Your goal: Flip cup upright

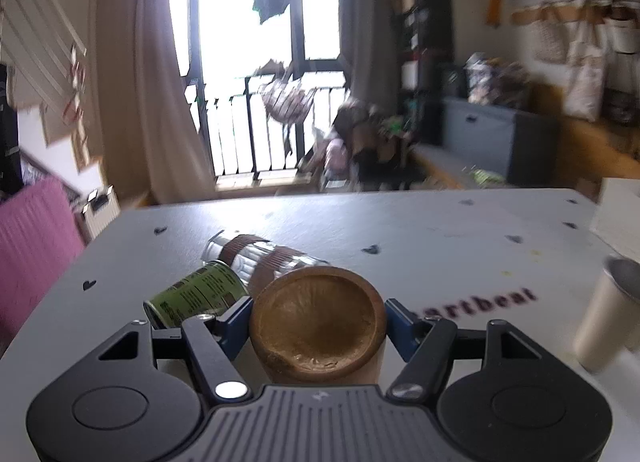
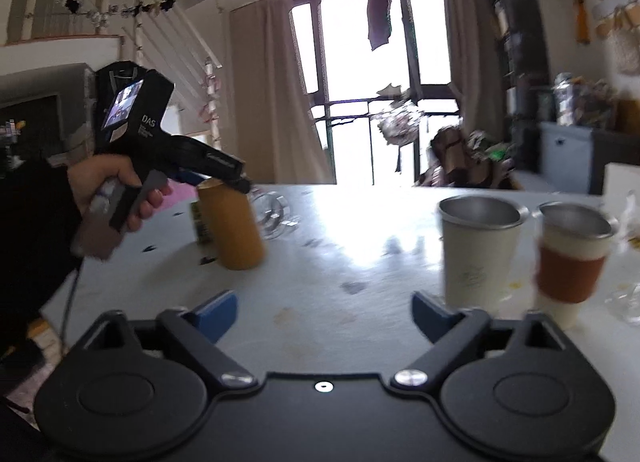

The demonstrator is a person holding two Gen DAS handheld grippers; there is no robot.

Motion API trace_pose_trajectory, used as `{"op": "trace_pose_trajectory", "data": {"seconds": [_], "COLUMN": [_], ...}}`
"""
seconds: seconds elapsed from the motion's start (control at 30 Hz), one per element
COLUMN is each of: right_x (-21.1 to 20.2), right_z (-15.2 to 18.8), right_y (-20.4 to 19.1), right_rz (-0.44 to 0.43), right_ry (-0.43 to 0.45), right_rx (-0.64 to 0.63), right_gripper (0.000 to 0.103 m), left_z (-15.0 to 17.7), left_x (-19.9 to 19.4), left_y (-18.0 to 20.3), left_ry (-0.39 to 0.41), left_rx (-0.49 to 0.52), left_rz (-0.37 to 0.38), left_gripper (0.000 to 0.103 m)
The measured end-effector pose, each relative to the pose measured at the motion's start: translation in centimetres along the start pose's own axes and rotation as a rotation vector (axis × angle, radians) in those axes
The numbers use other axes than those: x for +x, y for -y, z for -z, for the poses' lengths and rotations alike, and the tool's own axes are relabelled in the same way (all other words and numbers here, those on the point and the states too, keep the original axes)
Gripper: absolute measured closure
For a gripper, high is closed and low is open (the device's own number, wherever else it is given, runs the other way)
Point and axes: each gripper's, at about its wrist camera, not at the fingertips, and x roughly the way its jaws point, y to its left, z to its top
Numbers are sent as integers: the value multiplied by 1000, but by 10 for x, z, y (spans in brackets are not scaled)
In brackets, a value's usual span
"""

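My left gripper (image 1: 318, 322) is shut on a brown wooden cup (image 1: 318, 322), blue pads against its two sides. Its hollow faces the left wrist camera. In the right wrist view the same cup (image 2: 236, 226) stands nearly upright, slightly tilted, its base at the white table (image 2: 352, 230), with the left gripper (image 2: 224, 180) gripping its top. My right gripper (image 2: 324, 316) is open and empty, low over the table's near side.
A green can (image 1: 196, 294) and a clear glass with brown bands (image 1: 260, 258) lie on their sides just behind the wooden cup. A white steel cup (image 2: 478, 250) and one with an orange sleeve (image 2: 570, 258) stand upright at the right.
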Motion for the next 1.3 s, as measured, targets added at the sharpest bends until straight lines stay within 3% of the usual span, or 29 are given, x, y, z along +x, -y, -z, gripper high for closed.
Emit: {"op": "trace_pose_trajectory", "data": {"seconds": [0.07,0.23,0.33,0.5,0.6,0.7,0.83,1.03,1.2,1.3], "right_x": [6,33,48,60,69,88,116,154,159,151], "right_z": [3,6,9,10,7,2,-5,8,13,5], "right_y": [-6,-17,-27,-24,-11,0,-1,1,0,4], "right_rz": [-31,-183,-273,-313,-317,-342,-378,-374,-388,-384], "right_ry": [-15,-76,-114,-141,-177,-237,-327,-507,-528,-491], "right_rx": [-8,47,81,204,359,528,661,912,921,874], "right_gripper": [25,65,72,69,60,48,38,31,31,31], "left_z": [16,47,66,99,114,118,127,136,138,135], "left_x": [-21,-50,-58,-65,-72,-82,-96,-112,-115,-109], "left_y": [3,-3,-10,-10,-8,-5,6,16,19,24], "left_ry": [36,38,8,-50,-48,-45,-46,-48,-39,-23], "left_rx": [2,-42,-83,-96,-81,-64,-17,47,79,84], "left_rz": [18,51,72,91,101,123,155,178,189,220], "left_gripper": [33,33,33,33,33,33,33,34,34,34]}}
